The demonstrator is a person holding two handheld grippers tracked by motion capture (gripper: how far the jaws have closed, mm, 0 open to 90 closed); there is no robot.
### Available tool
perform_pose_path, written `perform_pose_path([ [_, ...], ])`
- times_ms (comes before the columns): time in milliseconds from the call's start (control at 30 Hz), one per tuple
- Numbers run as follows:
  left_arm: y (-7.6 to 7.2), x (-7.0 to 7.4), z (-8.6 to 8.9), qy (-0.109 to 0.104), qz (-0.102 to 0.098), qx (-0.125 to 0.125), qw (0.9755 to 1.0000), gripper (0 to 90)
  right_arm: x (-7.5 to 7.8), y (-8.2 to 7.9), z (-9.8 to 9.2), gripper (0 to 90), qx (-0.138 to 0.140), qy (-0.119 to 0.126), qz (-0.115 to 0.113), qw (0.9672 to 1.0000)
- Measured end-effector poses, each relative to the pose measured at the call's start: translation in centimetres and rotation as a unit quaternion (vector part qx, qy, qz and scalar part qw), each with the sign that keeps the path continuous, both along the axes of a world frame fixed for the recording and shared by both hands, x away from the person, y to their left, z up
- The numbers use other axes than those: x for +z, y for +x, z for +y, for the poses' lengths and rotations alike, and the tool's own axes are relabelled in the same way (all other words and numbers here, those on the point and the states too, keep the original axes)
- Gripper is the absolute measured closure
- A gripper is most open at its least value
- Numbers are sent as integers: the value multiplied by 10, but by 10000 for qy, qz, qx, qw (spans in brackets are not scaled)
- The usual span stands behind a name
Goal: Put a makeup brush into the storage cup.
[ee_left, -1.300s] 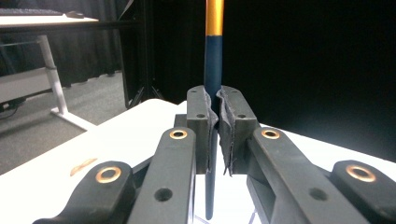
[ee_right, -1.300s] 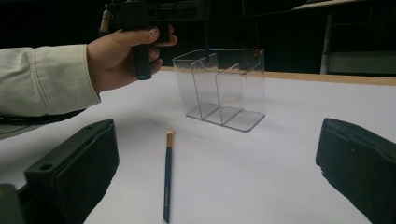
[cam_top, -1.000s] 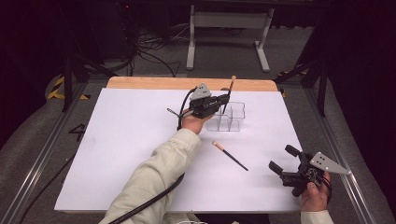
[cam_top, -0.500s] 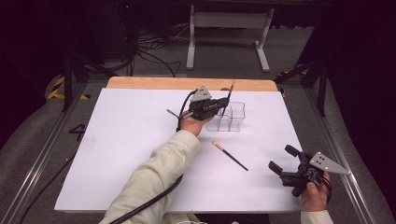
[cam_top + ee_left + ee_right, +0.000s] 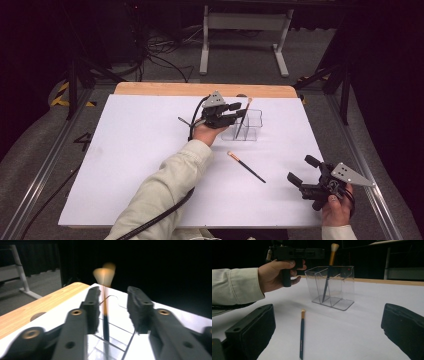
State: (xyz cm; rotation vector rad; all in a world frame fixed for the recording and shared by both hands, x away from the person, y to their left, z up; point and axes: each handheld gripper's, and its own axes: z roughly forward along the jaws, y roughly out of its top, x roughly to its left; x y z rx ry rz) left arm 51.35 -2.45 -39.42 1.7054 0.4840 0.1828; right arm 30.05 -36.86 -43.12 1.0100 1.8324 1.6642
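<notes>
Nearest me, at the table's right edge, my right gripper (image 5: 306,176) hovers with its jaws spread wide and nothing between them. Farther in, left of it, a dark-handled brush (image 5: 246,167) lies flat on the white table (image 5: 125,165). Beyond that, my left gripper (image 5: 239,110) has just been opening, its jaws apart either side of the second brush (image 5: 243,116), which leans upright in the clear holder (image 5: 252,126).

In the left gripper view the brush (image 5: 106,300) at frame centre is smeared: its pale bristle tip doubles into two blurs, and its lower end runs off the bottom edge. The clear holder (image 5: 113,338) is cut off there too. In the right gripper view both jaws are cropped by the lower corners.
</notes>
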Motion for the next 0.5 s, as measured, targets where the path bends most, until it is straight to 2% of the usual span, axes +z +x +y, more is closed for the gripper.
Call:
perform_pose_path([
  [33,0,2,1,-61,65,-12,10000,456,0,0,0,2,-1,2,3,10000],
  [67,-1,3,2,-92,71,-31,9999,431,0,0,0,2,-3,7,6,10000],
  [167,-4,8,4,-44,70,-67,9999,340,0,1,1,2,5,-5,8,10000],
  [300,-11,17,11,-10,135,-177,9998,254,1,1,1,2,0,12,2,10000],
  [433,-24,25,18,-42,289,-342,9990,186,1,3,1,2,12,44,13,10000],
  [500,-26,27,19,-41,283,-391,9988,165,1,3,1,2,-6,69,23,10000],
])
